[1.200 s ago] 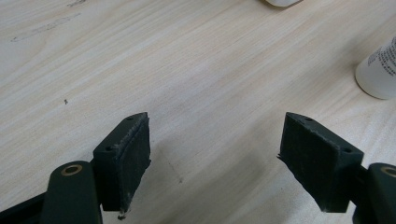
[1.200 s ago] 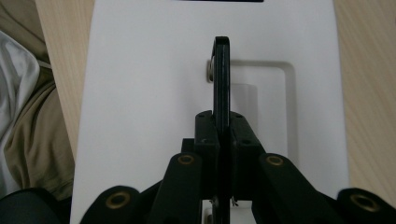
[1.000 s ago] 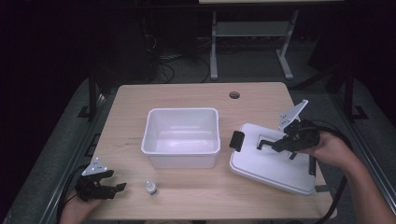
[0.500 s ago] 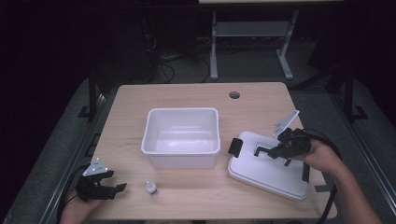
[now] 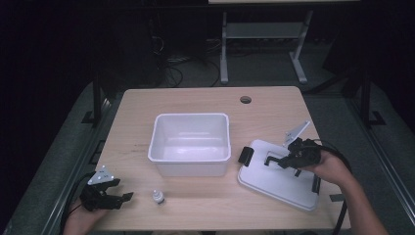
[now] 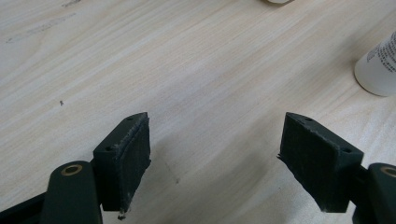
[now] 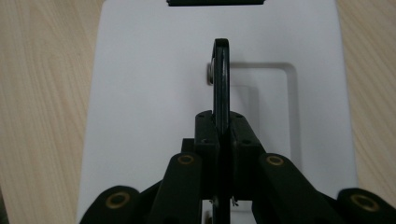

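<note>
Lid (image 5: 281, 178) of white plastic lies flat on the right side of the counter (image 5: 195, 100), just right of the white bin (image 5: 191, 143), its long axis running from the bin's near right corner toward the counter's near right edge. A black clip (image 5: 244, 155) sits on its left end and another on its right end. The right hand-held gripper (image 5: 274, 160) is over the lid, held by the person's right hand (image 5: 329, 167), and its jaws are clamped together on the lid's black handle (image 7: 221, 79), which stands upright and edge-on between them in the right gripper view, above a shallow rectangular recess in the lid. The bin sits open and upright at the middle of the counter.

The left hand-held gripper (image 5: 121, 198) rests at the near left corner of the counter, its jaws spread wide apart over bare wood with nothing between them. A small white bottle (image 5: 157, 197) stands just to its right, near the front edge and apart from the bin. A round hole (image 5: 245, 100) shows in the counter at the far right.
</note>
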Demonstrator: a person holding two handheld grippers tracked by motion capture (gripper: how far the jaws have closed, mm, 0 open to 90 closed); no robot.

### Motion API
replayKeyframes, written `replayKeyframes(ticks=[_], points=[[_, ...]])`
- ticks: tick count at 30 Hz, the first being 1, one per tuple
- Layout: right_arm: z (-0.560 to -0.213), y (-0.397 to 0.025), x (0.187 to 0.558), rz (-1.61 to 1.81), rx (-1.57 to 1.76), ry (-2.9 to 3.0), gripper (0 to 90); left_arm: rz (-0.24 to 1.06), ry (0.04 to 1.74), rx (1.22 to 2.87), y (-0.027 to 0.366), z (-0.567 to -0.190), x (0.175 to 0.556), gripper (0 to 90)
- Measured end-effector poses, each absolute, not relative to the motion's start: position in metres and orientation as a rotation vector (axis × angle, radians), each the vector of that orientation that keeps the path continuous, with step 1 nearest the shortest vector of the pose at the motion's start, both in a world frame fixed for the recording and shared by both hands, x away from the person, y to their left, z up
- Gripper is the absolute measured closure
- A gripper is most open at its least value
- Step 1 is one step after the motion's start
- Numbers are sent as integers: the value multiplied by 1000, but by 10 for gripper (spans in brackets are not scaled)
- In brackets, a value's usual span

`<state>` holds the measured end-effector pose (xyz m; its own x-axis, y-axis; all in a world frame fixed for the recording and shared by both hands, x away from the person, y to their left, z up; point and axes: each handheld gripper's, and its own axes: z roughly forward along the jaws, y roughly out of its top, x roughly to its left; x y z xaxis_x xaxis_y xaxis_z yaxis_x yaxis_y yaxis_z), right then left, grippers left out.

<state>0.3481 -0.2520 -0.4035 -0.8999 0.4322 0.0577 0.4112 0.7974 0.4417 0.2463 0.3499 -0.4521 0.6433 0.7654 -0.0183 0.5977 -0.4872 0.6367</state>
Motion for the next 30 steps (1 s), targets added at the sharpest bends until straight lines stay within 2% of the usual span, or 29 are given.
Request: replayKeyframes(ticks=[5, 21, 30], points=[[-405, -252, 345, 740, 697, 2916, 821, 354, 1051, 2260, 348, -452, 247, 245], [-397, -252, 322, 889, 717, 2867, 600, 343, 1025, 2292, 341, -447, 247, 252], [-388, -251, 311, 923, 697, 2831, 559, 357, 983, 2329, 336, -442, 245, 254]])
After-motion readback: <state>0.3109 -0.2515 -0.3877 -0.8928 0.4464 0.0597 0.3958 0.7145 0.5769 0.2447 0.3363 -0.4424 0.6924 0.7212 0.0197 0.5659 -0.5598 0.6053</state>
